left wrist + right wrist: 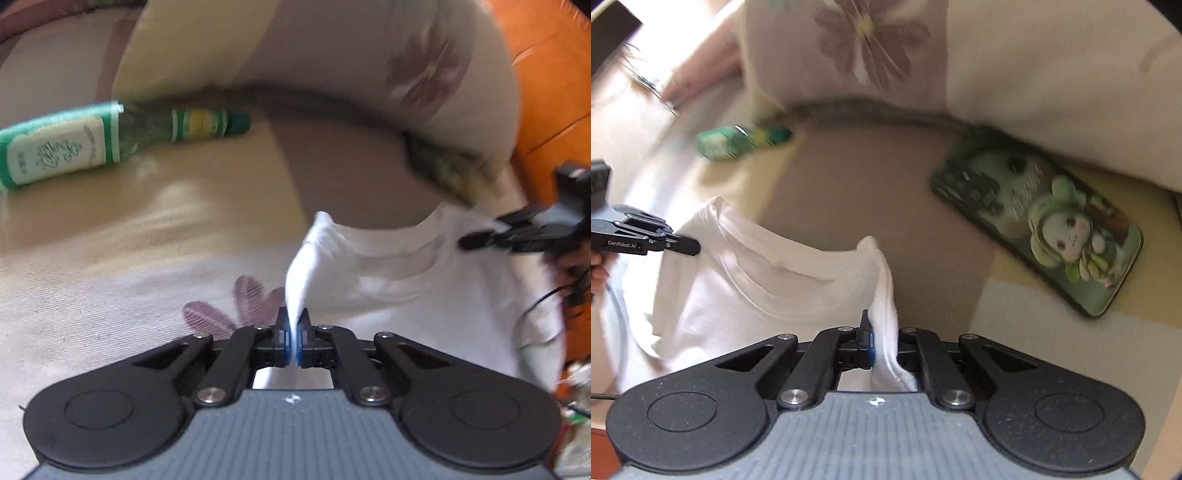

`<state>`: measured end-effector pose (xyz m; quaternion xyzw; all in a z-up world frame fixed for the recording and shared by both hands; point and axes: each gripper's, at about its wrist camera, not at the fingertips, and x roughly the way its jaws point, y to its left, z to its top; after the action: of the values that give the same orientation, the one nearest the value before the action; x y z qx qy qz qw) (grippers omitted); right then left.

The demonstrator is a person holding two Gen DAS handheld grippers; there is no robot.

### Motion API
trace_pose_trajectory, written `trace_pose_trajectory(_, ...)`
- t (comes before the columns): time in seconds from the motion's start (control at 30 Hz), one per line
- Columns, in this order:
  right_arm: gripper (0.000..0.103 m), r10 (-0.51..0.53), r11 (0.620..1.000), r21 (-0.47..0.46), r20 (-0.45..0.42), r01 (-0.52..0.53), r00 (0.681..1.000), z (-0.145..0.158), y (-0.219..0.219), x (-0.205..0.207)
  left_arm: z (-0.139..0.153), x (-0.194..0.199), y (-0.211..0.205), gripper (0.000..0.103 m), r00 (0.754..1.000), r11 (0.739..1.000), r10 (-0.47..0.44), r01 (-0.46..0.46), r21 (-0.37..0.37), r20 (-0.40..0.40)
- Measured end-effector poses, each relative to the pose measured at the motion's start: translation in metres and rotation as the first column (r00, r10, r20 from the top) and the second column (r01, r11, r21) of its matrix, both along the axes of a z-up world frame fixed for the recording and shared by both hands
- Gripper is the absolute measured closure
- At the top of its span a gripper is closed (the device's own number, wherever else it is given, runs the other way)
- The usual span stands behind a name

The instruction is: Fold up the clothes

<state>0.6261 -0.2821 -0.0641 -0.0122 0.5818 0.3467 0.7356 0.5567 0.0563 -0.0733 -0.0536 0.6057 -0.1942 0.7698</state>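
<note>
A white T-shirt [424, 291] lies on a floral sofa cover, neckline toward the backrest. My left gripper [294, 320] is shut on a pinched fold of its left shoulder, and the cloth rises in a peak above the pads. In the right wrist view the same shirt [746, 280] spreads to the left, and my right gripper [882, 332] is shut on its right shoulder fold, which drapes over the right finger and hides it. Each gripper shows in the other's view: the right gripper [476, 242] at the shirt's far side, the left gripper [689, 246] likewise.
A green bottle [110, 144] lies on its side on the seat to the left, also the green bottle [742, 142]. A phone in a green cartoon case [1045, 221] lies on the seat at the right. A flowered cushion [369, 62] stands behind. Orange wood [554, 92] borders the right.
</note>
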Motion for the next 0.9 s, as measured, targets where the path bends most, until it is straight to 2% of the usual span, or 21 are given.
trace_pose_trajectory(0.07, 0.09, -0.034, 0.999, -0.024, 0.025, 0.035, 0.999, -0.004, 0.001, -0.004, 0.007, -0.007, -0.003, 0.094, 0.999, 0.999, 0.006, -0.008, 0.041, 0.046)
trace_pose_trajectory(0.1, 0.081, -0.045, 0.998, -0.03, 0.059, 0.047, 0.997, 0.0, -0.001, -0.009, 0.012, -0.011, -0.003, 0.094, 0.997, 0.998, 0.011, -0.015, 0.058, 0.073)
trace_pose_trajectory(0.13, 0.072, -0.053, 0.998, -0.034, 0.101, 0.056, 0.993, 0.007, -0.004, -0.015, 0.016, -0.015, -0.004, 0.086, 0.995, 0.997, 0.015, -0.022, 0.075, 0.1)
trace_pose_trajectory(0.2, 0.062, -0.056, 0.997, -0.04, 0.197, 0.065, 0.979, 0.024, -0.011, -0.029, 0.026, -0.024, -0.005, 0.074, 0.988, 0.993, 0.021, -0.038, 0.107, 0.155)
trace_pose_trajectory(0.27, 0.056, -0.029, 0.998, -0.051, 0.288, 0.045, 0.957, 0.042, -0.018, -0.048, 0.048, -0.044, -0.01, 0.068, 0.966, 0.984, -0.033, -0.014, 0.18, 0.258)
trace_pose_trajectory(0.33, 0.055, -0.008, 0.997, -0.065, 0.316, 0.03, 0.949, 0.054, -0.025, -0.067, 0.065, -0.065, -0.021, 0.06, 0.94, 0.972, -0.103, 0.026, 0.234, 0.324)
trace_pose_trajectory(0.37, 0.055, -0.004, 0.997, -0.069, 0.31, 0.027, 0.951, 0.057, -0.029, -0.077, 0.066, -0.074, -0.028, 0.059, 0.937, 0.971, -0.136, 0.062, 0.231, 0.321)
trace_pose_trajectory(0.47, 0.055, -0.046, 0.998, -0.031, 0.19, 0.053, 0.981, 0.052, -0.044, -0.103, 0.066, -0.101, -0.052, 0.056, 0.928, 0.963, -0.236, 0.182, 0.2, 0.288)
trace_pose_trajectory(0.6, 0.055, -0.108, 0.994, -0.02, 0.064, 0.11, 0.992, 0.024, -0.056, -0.134, 0.032, -0.121, -0.076, 0.054, 0.933, 0.95, -0.303, 0.28, 0.139, 0.194)
trace_pose_trajectory(0.67, 0.055, -0.112, 0.99, -0.074, 0.09, 0.118, 0.99, 0.011, -0.061, -0.142, 0.017, -0.126, -0.076, 0.054, 0.937, 0.944, -0.309, 0.281, 0.173, 0.165)
trace_pose_trajectory(0.77, 0.056, -0.185, 0.969, -0.138, 0.132, 0.203, 0.974, -0.001, -0.089, -0.13, 0.001, -0.133, -0.057, 0.052, 0.943, 0.926, -0.307, 0.266, 0.268, 0.125)
trace_pose_trajectory(0.8, 0.064, -0.227, 0.961, -0.134, 0.132, 0.244, 0.965, -0.001, -0.102, -0.125, 0.002, -0.135, -0.046, 0.052, 0.945, 0.931, -0.301, 0.261, 0.257, 0.13)
trace_pose_trajectory(0.83, 0.065, -0.274, 0.95, -0.12, 0.125, 0.289, 0.954, 0.0, -0.115, -0.12, 0.005, -0.135, -0.04, 0.052, 0.949, 0.93, -0.291, 0.251, 0.267, 0.12)
trace_pose_trajectory(0.9, 0.063, -0.321, 0.932, -0.134, 0.125, 0.337, 0.939, 0.01, -0.126, -0.12, 0.013, -0.137, -0.042, 0.054, 0.943, 0.905, -0.316, 0.267, 0.33, 0.103)
